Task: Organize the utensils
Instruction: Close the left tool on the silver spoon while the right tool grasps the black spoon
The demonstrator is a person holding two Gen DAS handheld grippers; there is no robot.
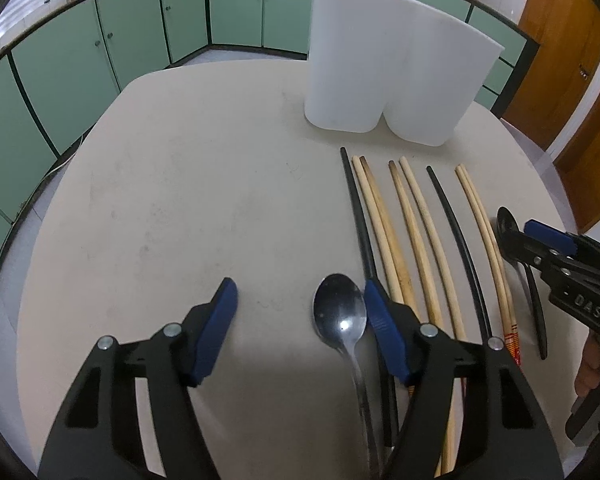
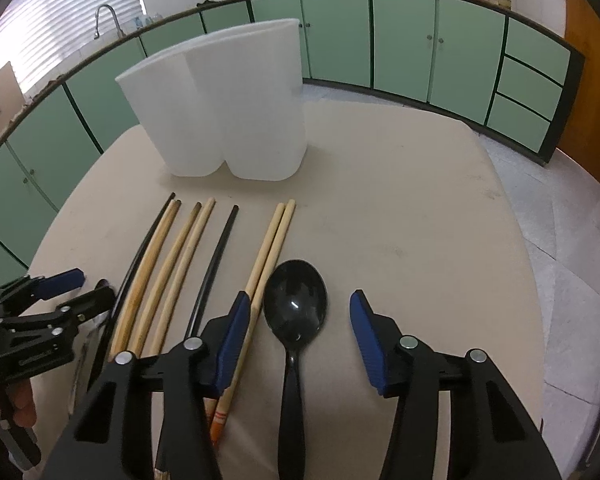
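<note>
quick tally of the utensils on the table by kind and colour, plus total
wooden chopsticks: 6
black chopsticks: 2
metal spoon: 1
black spoon: 1
total: 10, all lying flat on the table, none yet in the white holder

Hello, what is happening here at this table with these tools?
A person is sorting utensils with two handheld grippers. The left gripper is open around a shiny metal spoon, and the right gripper is open around a black plastic spoon. Neither is gripped yet. Wooden and black chopsticks lie between the spoons, and the white two-compartment plastic holder stands behind them.
</note>
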